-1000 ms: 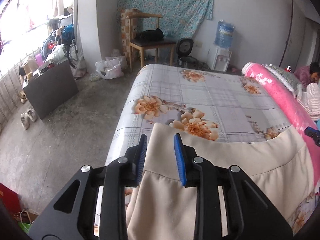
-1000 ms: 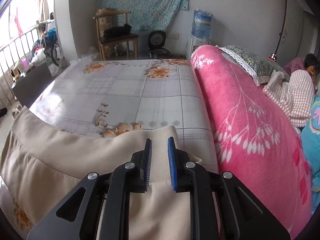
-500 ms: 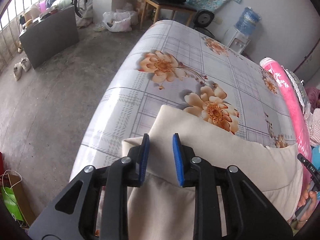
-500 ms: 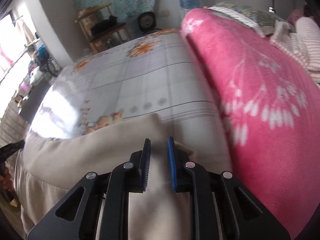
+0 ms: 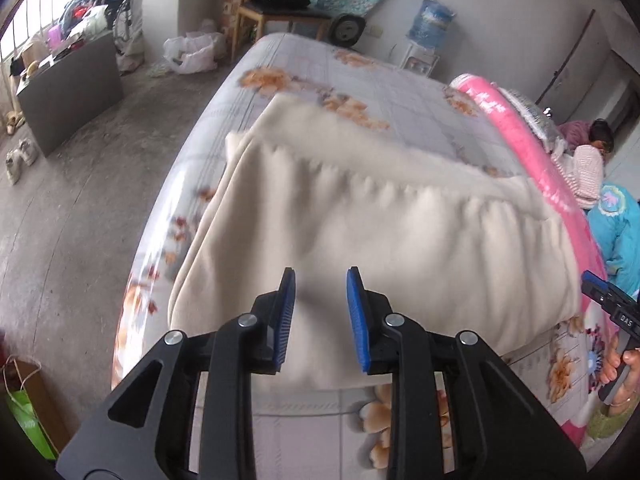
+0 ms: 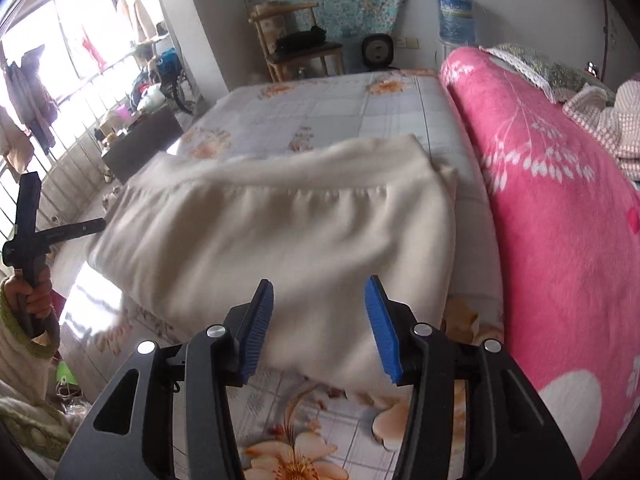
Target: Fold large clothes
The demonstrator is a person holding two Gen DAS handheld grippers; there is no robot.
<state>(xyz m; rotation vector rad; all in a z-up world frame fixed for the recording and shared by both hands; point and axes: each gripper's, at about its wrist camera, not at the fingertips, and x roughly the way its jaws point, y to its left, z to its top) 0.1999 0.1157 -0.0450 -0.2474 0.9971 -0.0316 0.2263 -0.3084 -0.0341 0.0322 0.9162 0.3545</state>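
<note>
A large cream garment (image 5: 380, 240) lies folded on the flowered bed sheet (image 5: 400, 92), its gathered band along the far side. It is blurred in both views. My left gripper (image 5: 321, 312) hovers over the garment's near edge with its blue pads a little apart, and the cloth passes flat beneath them. My right gripper (image 6: 319, 320) is opening. The garment (image 6: 300, 232) lies under the gap and neither pad touches it. A hand (image 6: 30, 294) at the left edge holds the left tool.
A pink blanket (image 6: 560, 220) is heaped along the bed's right side, and a person (image 5: 588, 160) lies beyond it. On the bare floor to the left stands a dark cabinet (image 5: 68, 88). A wooden chair (image 6: 300, 48) and a water bottle (image 5: 430, 24) stand by the far wall.
The garment's band has left both sets of pads and now lies spread on the bed ahead. The right jaws have widened. Both grippers have drawn back and tilted further down.
</note>
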